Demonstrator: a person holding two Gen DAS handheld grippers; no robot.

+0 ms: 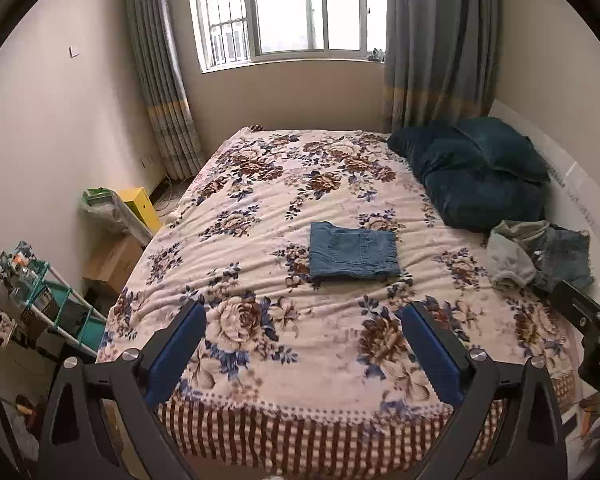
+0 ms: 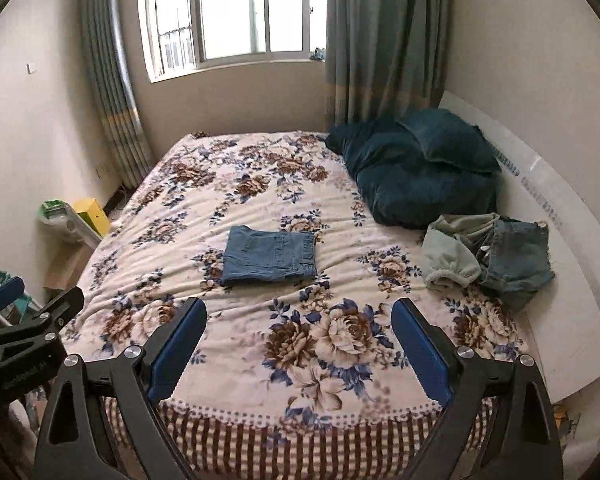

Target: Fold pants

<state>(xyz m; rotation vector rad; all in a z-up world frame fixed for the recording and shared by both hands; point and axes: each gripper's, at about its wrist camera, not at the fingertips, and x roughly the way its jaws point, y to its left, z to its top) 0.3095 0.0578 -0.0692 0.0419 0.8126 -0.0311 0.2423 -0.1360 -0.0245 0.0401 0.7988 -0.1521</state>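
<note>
jeans [image 1: 354,255] — folded to a flat rectangle, mid-bed [image 1: 300,368], pocket up; this item looks done. pile [image 1: 540,254] by the pillows [image 1: 480,176] — crumpled, seemingly one grey pair and one denim, still to fold. left hand-held gripper [image 1: 302,346] and right hand-held gripper [image 2: 298,342]: both spread wide, nothing held, over the bed's near edge.

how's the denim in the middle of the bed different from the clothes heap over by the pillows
The folded jeans lie as a flat, neat rectangle in mid-bed; the clothes heap is crumpled and bunched near the dark pillows. The folded jeans are one garment; the clothes heap mixes pale green fabric with denim. Both rest on the floral blanket, untouched by either gripper.
</note>
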